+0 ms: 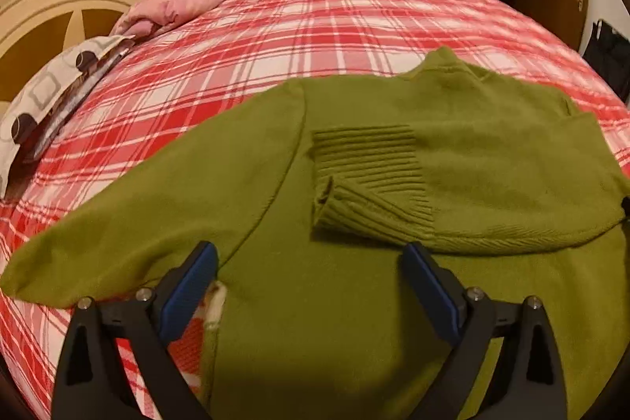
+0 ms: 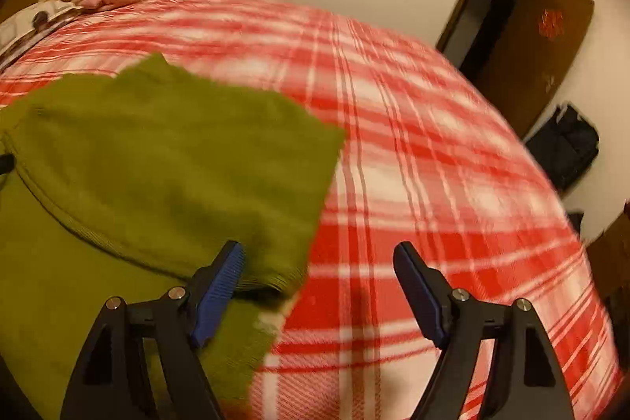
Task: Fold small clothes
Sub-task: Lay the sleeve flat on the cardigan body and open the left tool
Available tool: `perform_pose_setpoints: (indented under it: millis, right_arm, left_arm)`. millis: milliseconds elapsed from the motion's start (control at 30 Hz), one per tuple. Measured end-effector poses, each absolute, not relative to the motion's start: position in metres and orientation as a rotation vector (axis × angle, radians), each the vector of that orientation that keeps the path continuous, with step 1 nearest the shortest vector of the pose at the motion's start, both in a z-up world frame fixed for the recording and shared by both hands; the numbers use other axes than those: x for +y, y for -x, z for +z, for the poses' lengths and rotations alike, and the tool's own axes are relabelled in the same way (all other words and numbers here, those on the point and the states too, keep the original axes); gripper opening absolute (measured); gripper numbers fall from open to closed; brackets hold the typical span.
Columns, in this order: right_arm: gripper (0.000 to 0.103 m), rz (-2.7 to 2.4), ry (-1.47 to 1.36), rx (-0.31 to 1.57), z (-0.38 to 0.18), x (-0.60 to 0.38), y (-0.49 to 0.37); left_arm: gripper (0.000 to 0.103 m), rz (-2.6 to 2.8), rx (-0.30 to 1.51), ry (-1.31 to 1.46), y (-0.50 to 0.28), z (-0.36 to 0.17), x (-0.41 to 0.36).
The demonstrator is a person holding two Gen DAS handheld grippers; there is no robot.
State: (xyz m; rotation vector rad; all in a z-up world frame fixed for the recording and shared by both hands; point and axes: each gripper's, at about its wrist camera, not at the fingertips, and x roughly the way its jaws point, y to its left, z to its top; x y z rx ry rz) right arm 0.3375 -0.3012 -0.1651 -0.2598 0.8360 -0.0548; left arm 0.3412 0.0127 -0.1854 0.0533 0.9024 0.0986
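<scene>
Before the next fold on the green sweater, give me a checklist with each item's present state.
1. Left gripper jaws open, empty: ok.
2. Right gripper jaws open, empty: ok.
3. Right sleeve folded across the green sweater: ok.
4. Left sleeve folded in: not ok, it lies spread on the plaid blanket.
5. Sweater lying flat: ok where visible.
6. Hem position: cannot tell, out of view.

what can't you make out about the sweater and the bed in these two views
- Green sweater hem: cut off by the bottom edge and the left gripper frame, left wrist view.
- Spread sleeve's cuff: runs off the left edge, left wrist view.
- Sweater's left part: out of frame in the right wrist view, which is motion-blurred.
- Plaid bedspread pattern: smeared there.
- Right gripper: jaws apart, empty.
</scene>
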Motion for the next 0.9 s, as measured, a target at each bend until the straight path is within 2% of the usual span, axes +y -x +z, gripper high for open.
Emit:
perform_pose_setpoints:
  millis: [133, 200, 333, 400, 533, 633, 900]
  right_arm:
    - [0.079, -0.087, 0.252, 0.815, -0.15, -0.299, -0.326]
    - [0.079, -0.068, 0.267, 0.771, -0.136, -0.288, -0.321]
    - [0.079, 0.014, 0.279, 0.713, -0.122, -0.266, -0.327]
    - [0.079, 0.019, 0.313, 0.726, -0.128, -0.257, -0.334]
    - [0.079, 0.025, 0.31, 0.806, -0.154, -0.258, -0.339]
    - [0.079, 0.025, 0.29, 0.834, -0.169, -0.265, -0.337]
    - [0.079, 0.001, 0.221, 0.82, -0.147, -0.292, -0.297]
  left_arm:
    - [0.097, 0.118, 0.798, 0.016, -0.335, -0.165, 0.021]
    - [0.102, 0.123, 0.746, 0.028, -0.341, -0.155, 0.021]
    - [0.103, 0.168, 0.828, -0.055, -0.365, -0.173, 0.014]
    - [0.103, 0.173, 0.903, -0.101, -0.367, -0.188, 0.012]
    - [0.103, 0.159, 0.936, -0.077, -0.353, -0.192, 0.024]
    - [0.103, 0.134, 0.934, -0.009, -0.349, -0.193, 0.036]
    - [0.103, 0.118, 0.874, 0.095, -0.299, -0.179, 0.053]
